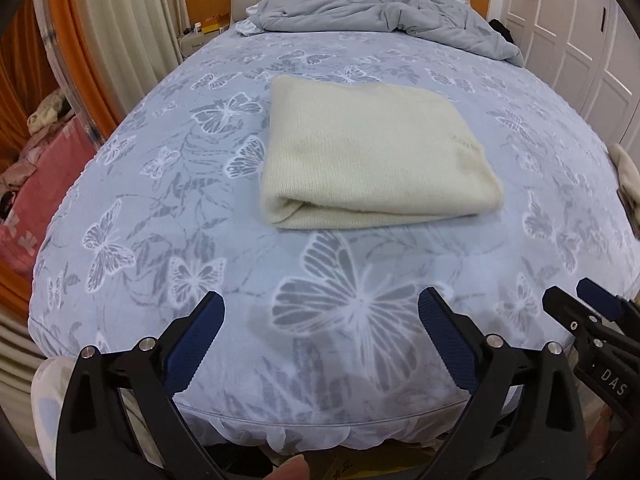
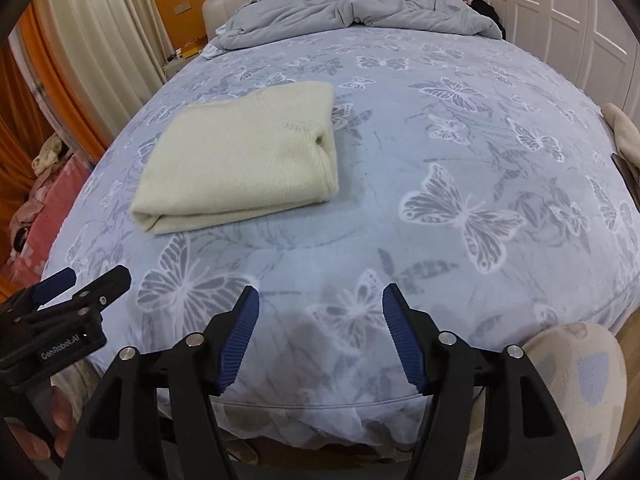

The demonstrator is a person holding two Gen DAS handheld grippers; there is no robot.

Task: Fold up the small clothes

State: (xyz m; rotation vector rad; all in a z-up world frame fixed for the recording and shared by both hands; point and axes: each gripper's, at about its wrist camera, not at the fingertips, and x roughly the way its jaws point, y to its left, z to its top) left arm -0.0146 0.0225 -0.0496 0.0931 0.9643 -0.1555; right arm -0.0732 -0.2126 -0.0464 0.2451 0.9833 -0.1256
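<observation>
A cream knitted garment (image 1: 368, 156) lies folded into a neat rectangle on the blue butterfly-print bedspread (image 1: 168, 216); in the right wrist view the garment (image 2: 244, 160) is left of centre. My left gripper (image 1: 322, 300) hovers over the bed's near edge, open wide, with only bedspread between its blue pads. My right gripper (image 2: 320, 294) is also open and empty, near the same edge and to the right of the garment. Both are well short of the garment. The right gripper (image 1: 580, 294) shows at the right edge of the left wrist view, the left gripper (image 2: 82, 276) at the left of the right wrist view.
A crumpled grey duvet (image 1: 384, 12) is heaped at the headboard end. Another cream cloth (image 2: 622, 136) lies at the bed's right edge. Pink bedding (image 1: 36, 204) sits left of the bed, white wardrobe doors (image 1: 580, 40) stand to the right. A patterned sleeve (image 2: 576, 380) shows at lower right.
</observation>
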